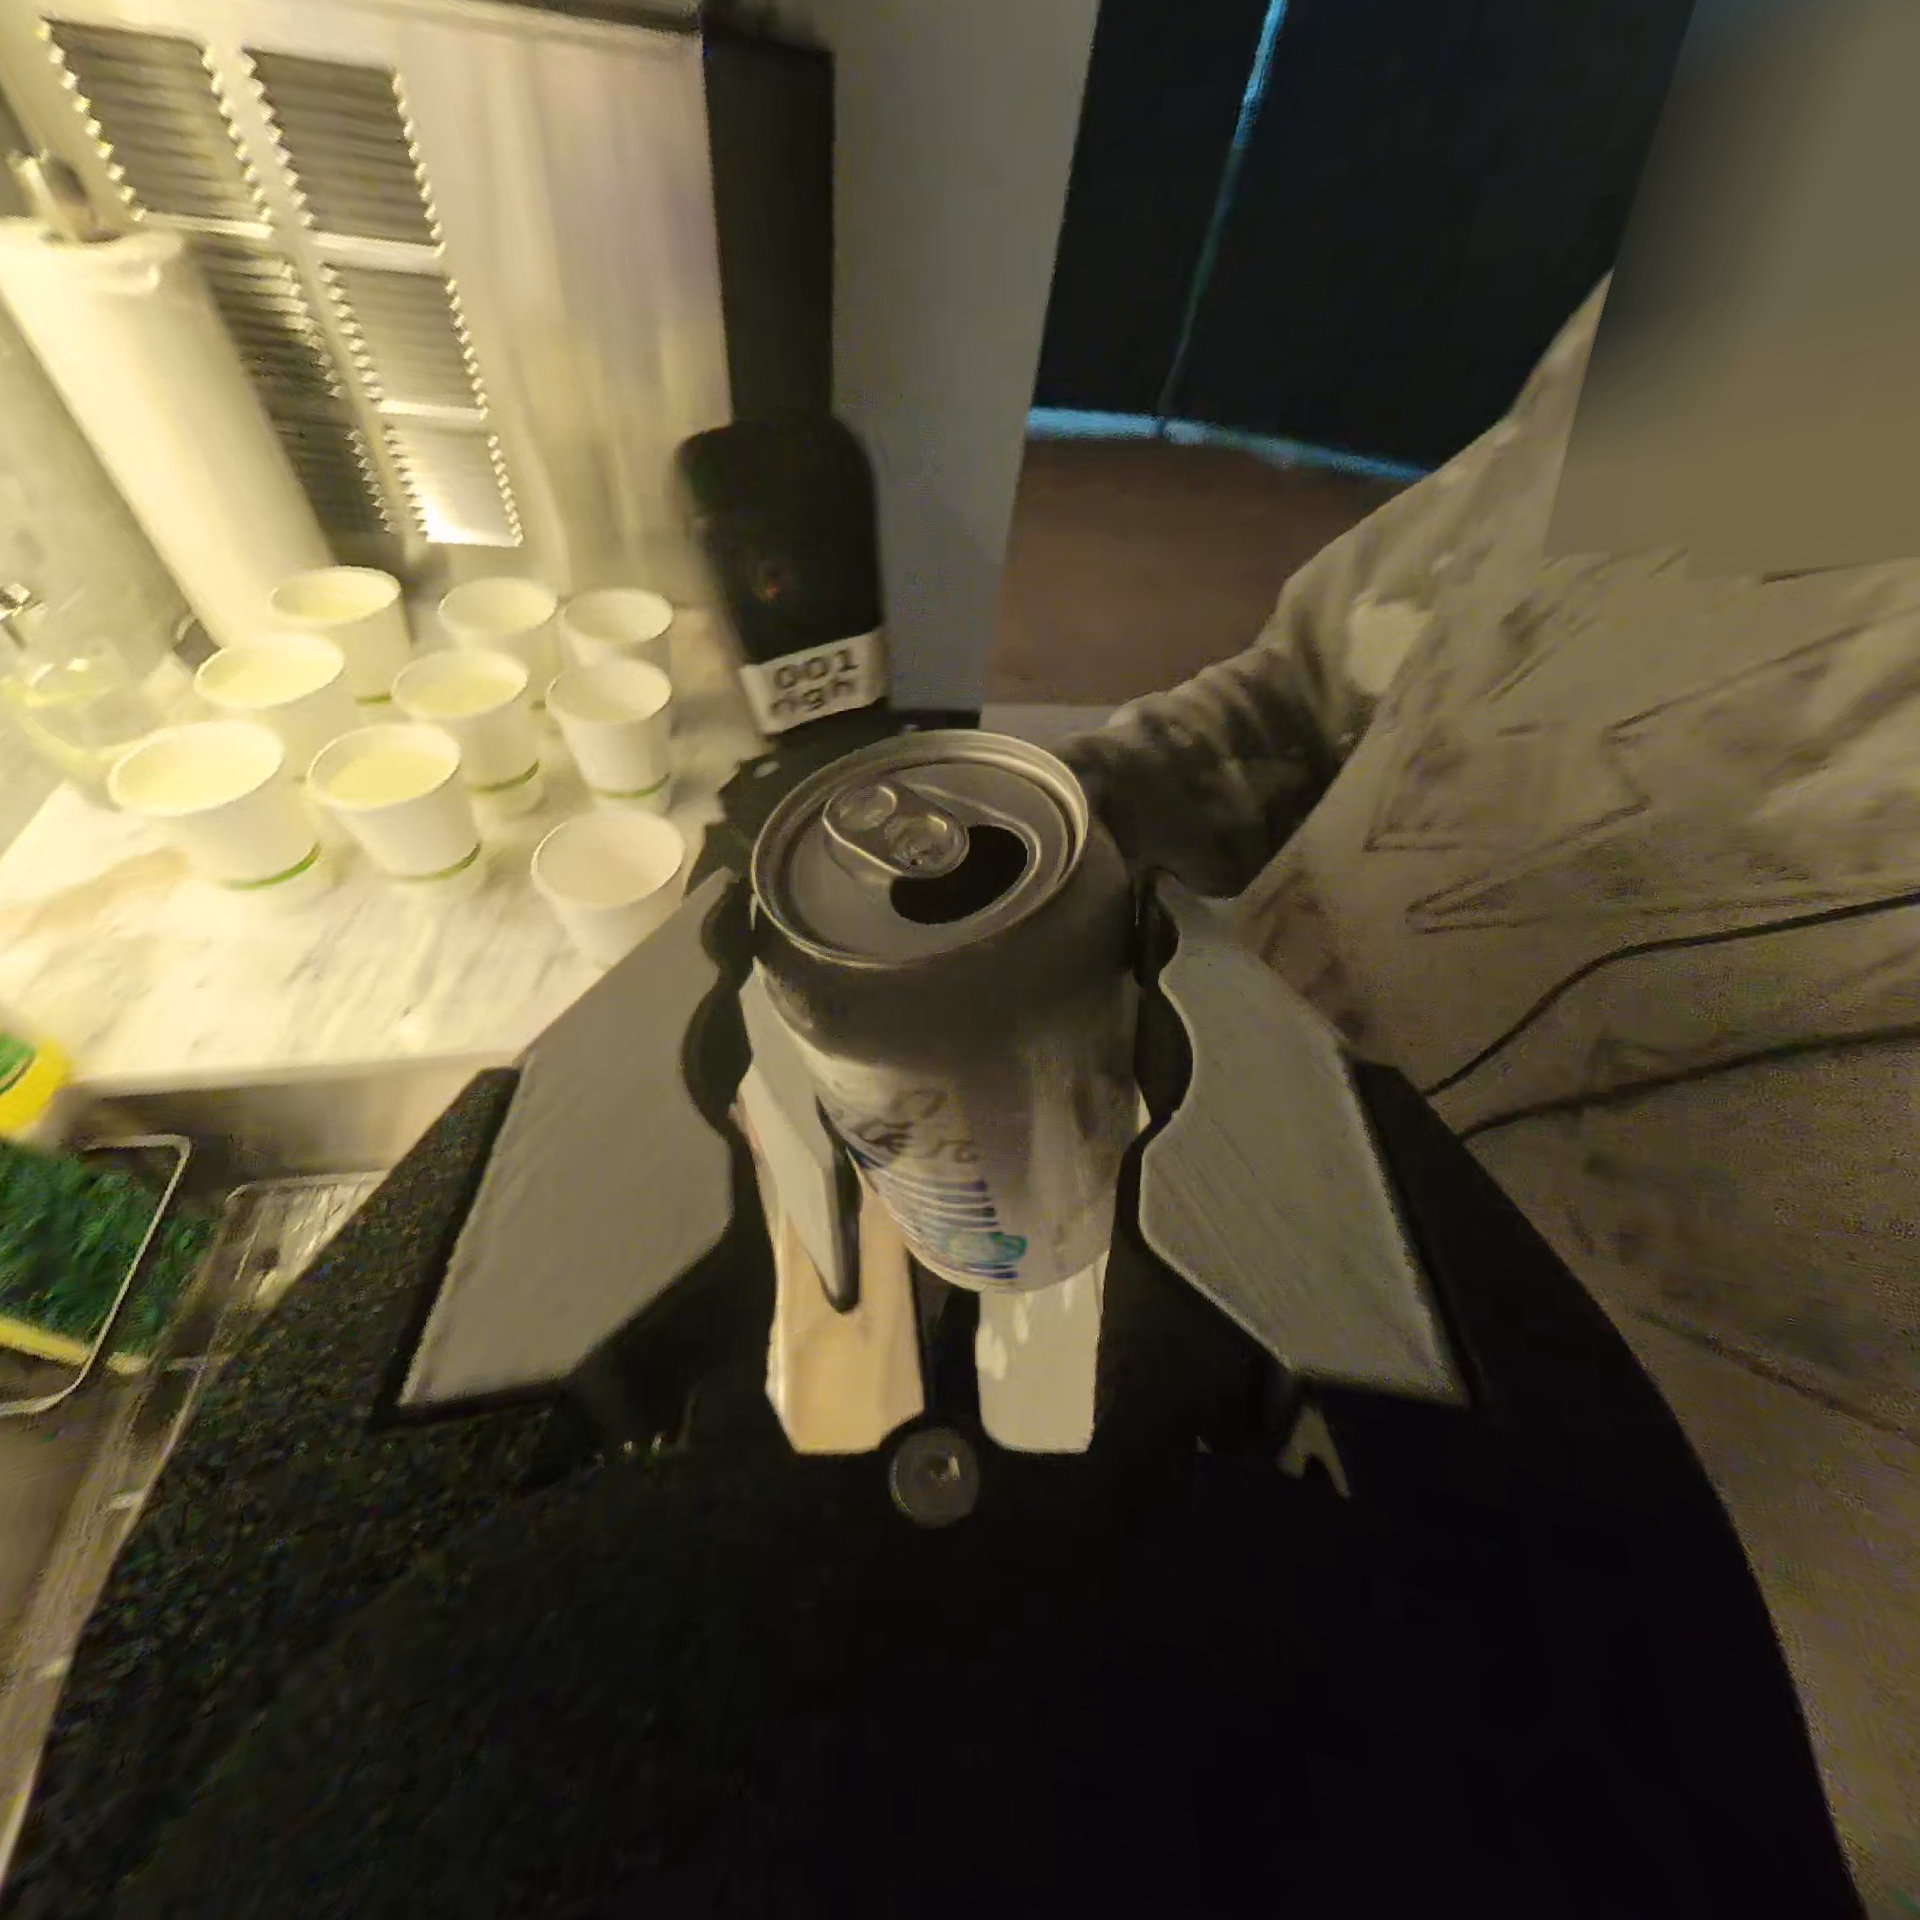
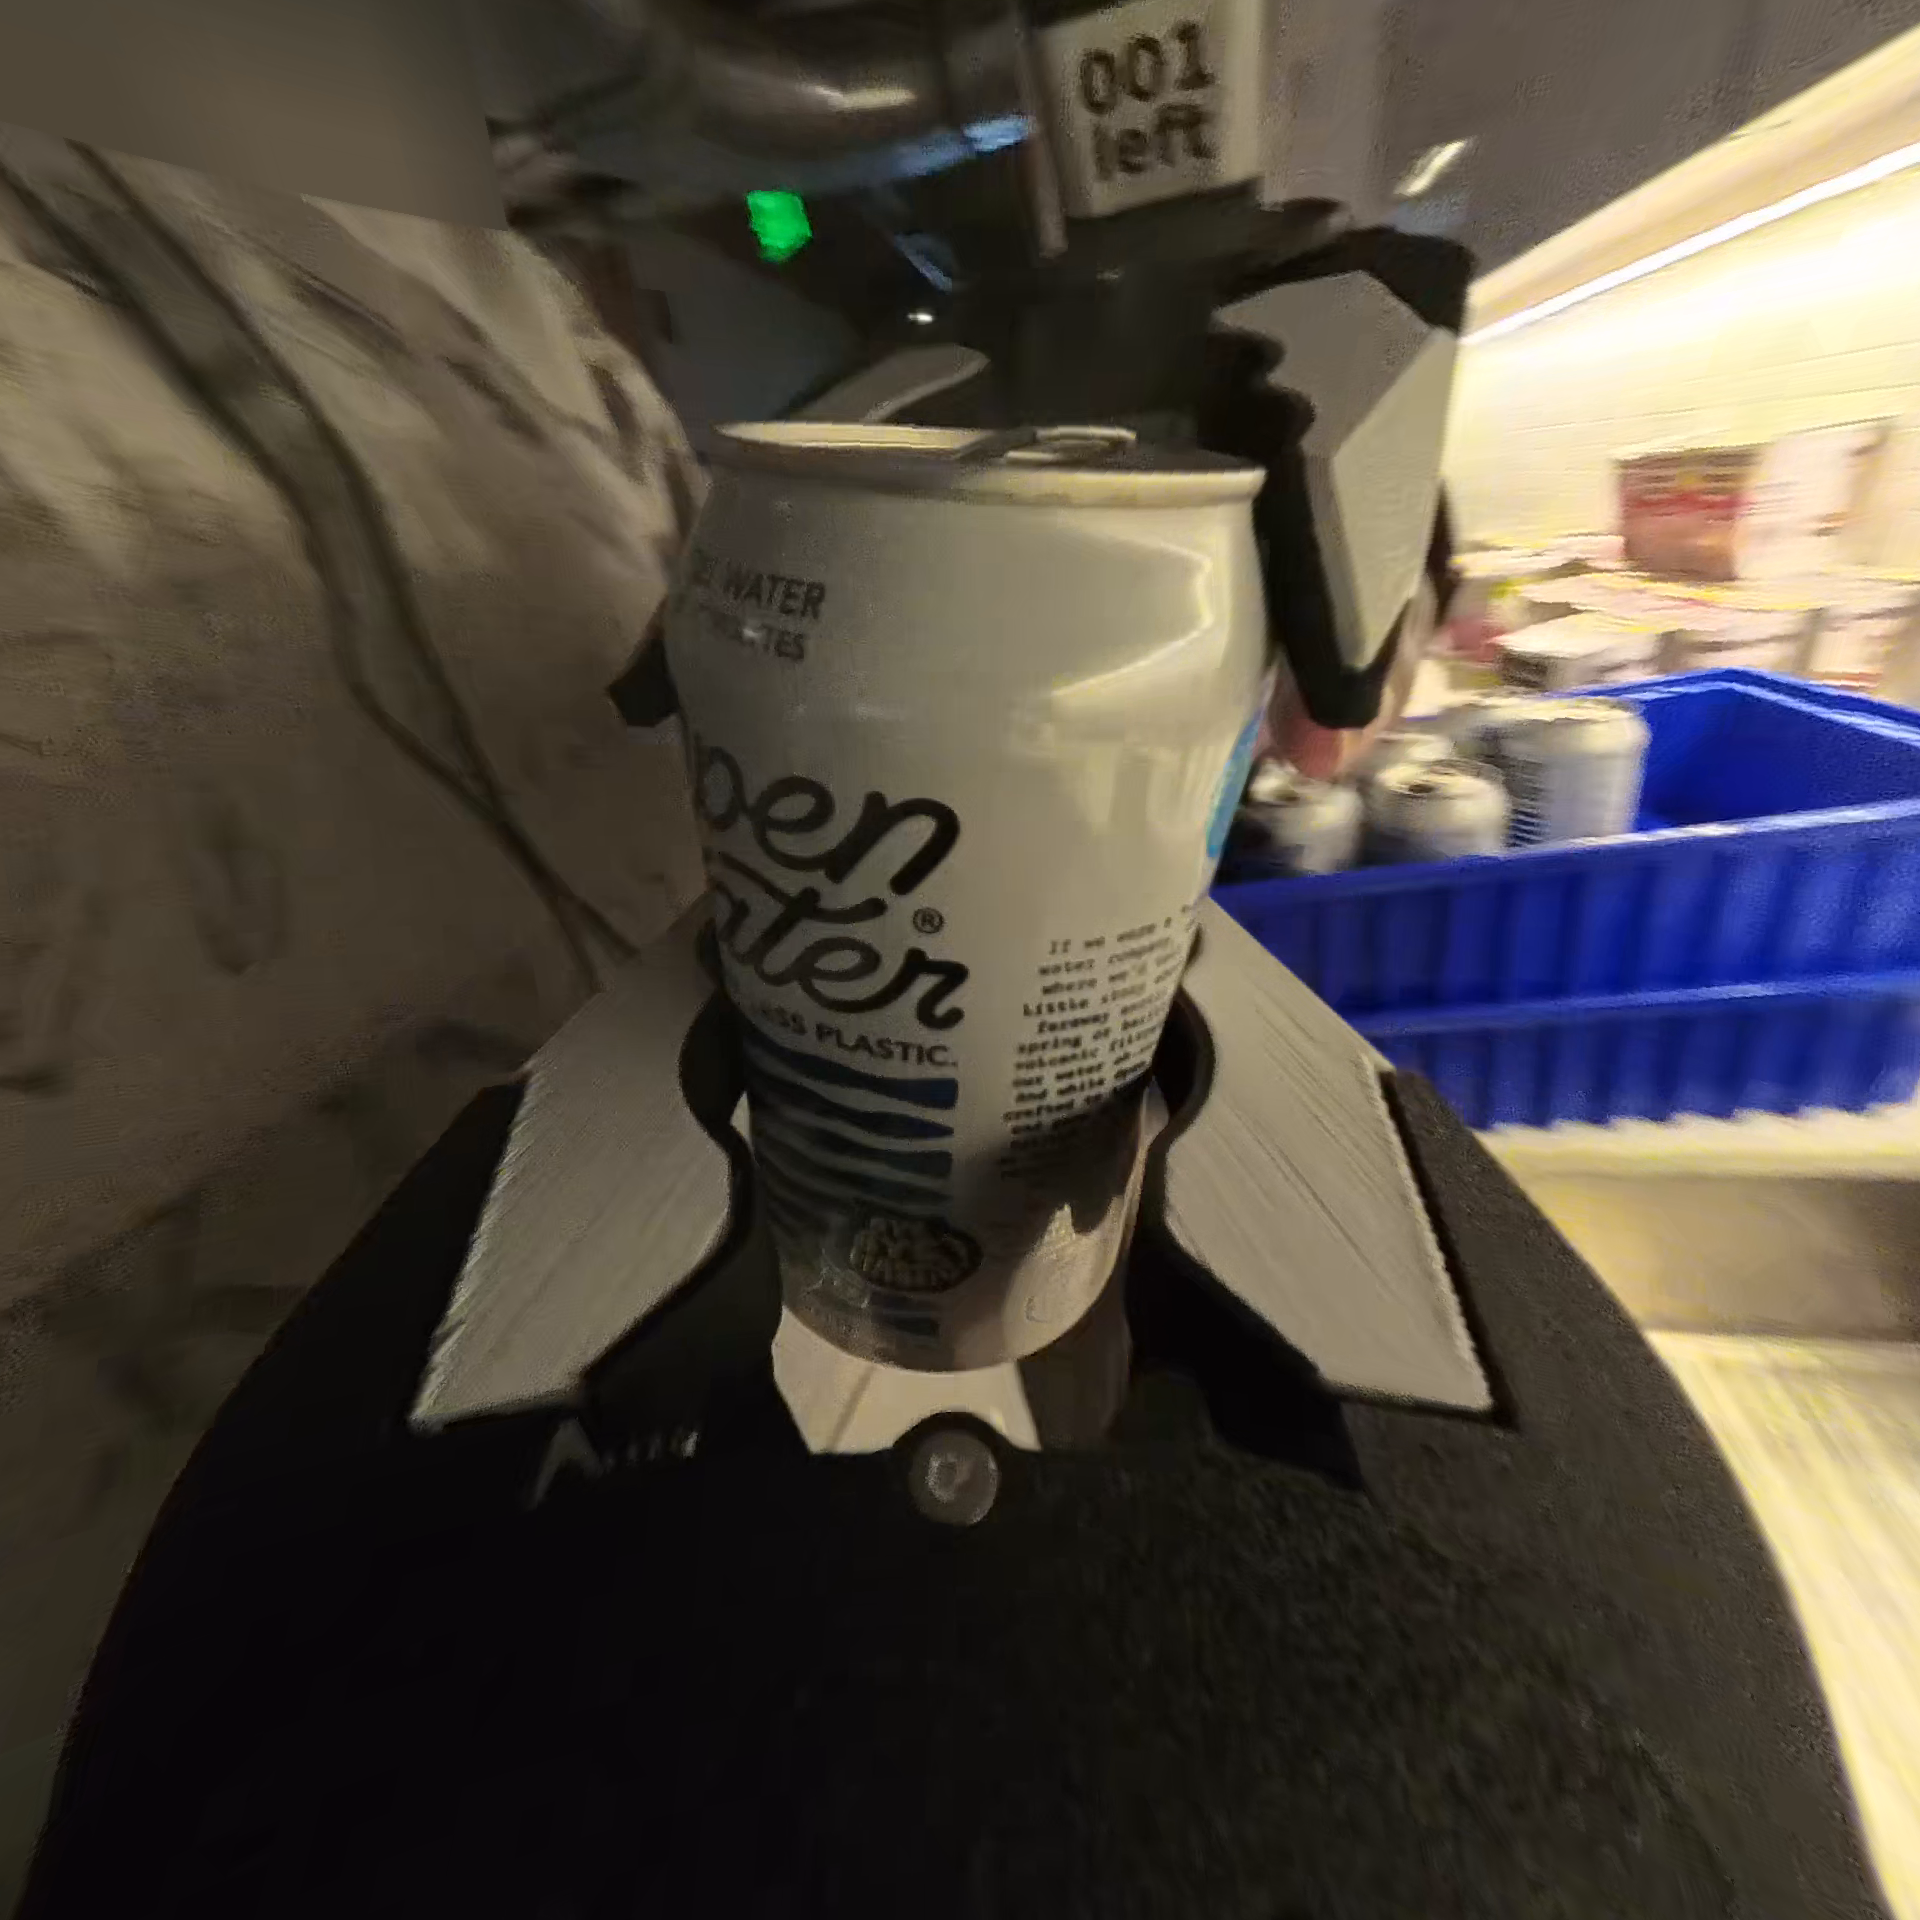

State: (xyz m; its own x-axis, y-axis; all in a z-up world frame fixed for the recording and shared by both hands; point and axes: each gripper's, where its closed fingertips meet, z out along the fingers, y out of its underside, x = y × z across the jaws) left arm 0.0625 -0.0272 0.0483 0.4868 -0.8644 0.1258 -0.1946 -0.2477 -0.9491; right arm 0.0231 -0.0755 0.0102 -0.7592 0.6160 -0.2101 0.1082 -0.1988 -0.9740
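An opened white drink can (image 1: pixel 935 1049) with a silver top stands upright between the jaws of my left gripper (image 1: pixel 940 935), which is shut on its upper body. The same can (image 2: pixel 966 727) sits in my right gripper (image 2: pixel 951 1049), which is shut on its lower body. In the right wrist view the left gripper (image 2: pixel 1340 540) reaches in from above and clasps the can near its rim. In the left wrist view the dark body of the right gripper (image 1: pixel 779 561) stands just behind the can. The can is held in the air.
Several white paper cups (image 1: pixel 416 769) stand on a marble counter (image 1: pixel 208 987) at left, beside a paper towel roll (image 1: pixel 156 416) and a green sponge (image 1: pixel 62 1247). A blue bin (image 2: pixel 1662 935) with several cans (image 2: pixel 1434 800) is at right. A person's light sleeve (image 1: pixel 1558 831) is close. The gap from one gripper's tips to the other's is roughly 6 centimeters.
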